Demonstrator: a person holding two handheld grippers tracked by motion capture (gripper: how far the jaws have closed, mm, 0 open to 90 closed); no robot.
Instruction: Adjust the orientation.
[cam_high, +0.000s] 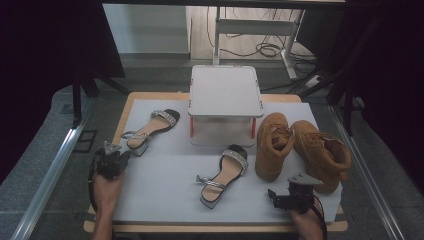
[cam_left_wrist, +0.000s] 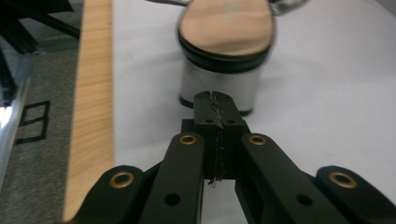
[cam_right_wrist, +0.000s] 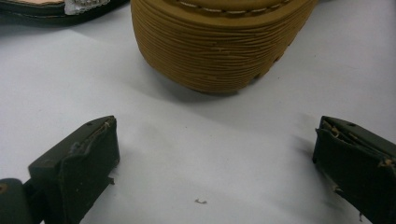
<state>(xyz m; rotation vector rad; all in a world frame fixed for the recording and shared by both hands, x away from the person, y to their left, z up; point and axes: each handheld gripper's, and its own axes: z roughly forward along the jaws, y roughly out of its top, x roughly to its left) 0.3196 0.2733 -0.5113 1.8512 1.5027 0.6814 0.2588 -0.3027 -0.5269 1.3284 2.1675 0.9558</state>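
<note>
At nine o'clock on the table, the left gripper (cam_high: 120, 153) is sitting pinched empty behind a sandal's heel (cam_left_wrist: 219, 86); the right gripper (cam_high: 272, 196) is gaping wide toward a tan boot (cam_right_wrist: 219, 42).

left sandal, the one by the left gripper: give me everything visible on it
The left sandal is an open, low block-heeled shoe with a tan insole edged in black, a glittery silver band over the toe and a thin silver ankle strap. The heel block looks shiny silver. It stands upright on the white board, toe pointing away and to the right, heel toward the person. The left gripper, jaws shut and empty, sits just short of the heel; whether it touches it I cannot tell.
</note>
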